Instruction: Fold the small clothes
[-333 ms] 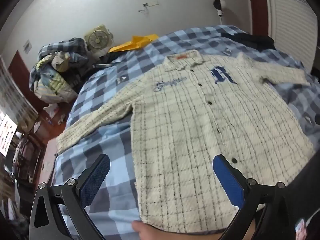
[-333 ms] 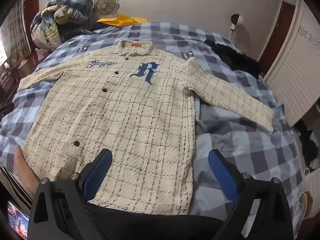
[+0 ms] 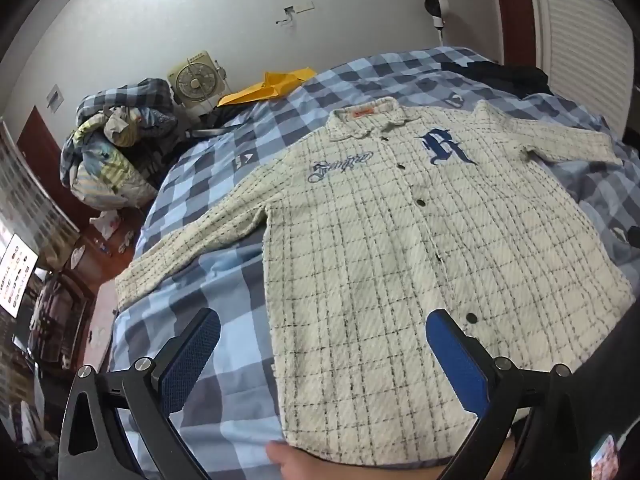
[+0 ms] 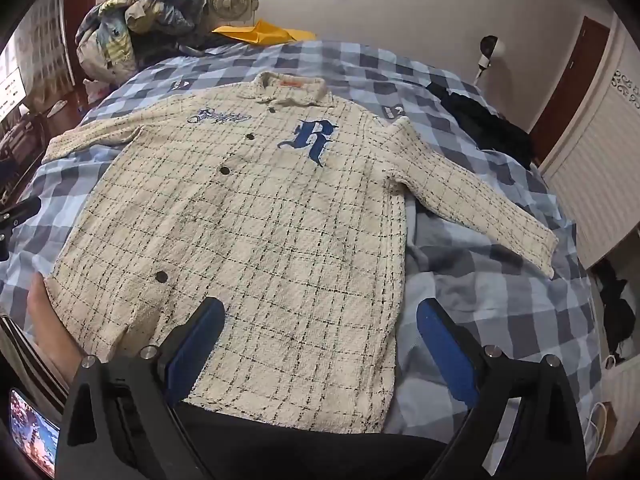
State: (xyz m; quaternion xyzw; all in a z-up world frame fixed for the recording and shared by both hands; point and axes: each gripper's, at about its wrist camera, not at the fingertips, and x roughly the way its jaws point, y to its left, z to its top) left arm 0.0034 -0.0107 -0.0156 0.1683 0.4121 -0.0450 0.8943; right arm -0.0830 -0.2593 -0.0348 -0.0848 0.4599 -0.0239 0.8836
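Note:
A cream plaid button-up shirt (image 3: pixel 400 248) with a blue "R" and blue script lies flat, face up, on a blue checked bedspread (image 3: pixel 192 280), sleeves spread out to both sides. It also shows in the right wrist view (image 4: pixel 248 232). My left gripper (image 3: pixel 320 356) is open and empty above the shirt's lower left hem. My right gripper (image 4: pixel 320 344) is open and empty above the lower right hem. A bare hand (image 3: pixel 288 460) rests at the hem's left corner.
A pile of bedding (image 3: pixel 112 148) and a fan (image 3: pixel 192 80) stand at the far left. A yellow envelope (image 3: pixel 268 84) and dark clothes (image 4: pixel 480 124) lie at the bed's far end. A white closet door (image 4: pixel 600 168) is on the right.
Both grippers have shifted slightly; the shirt lies as before.

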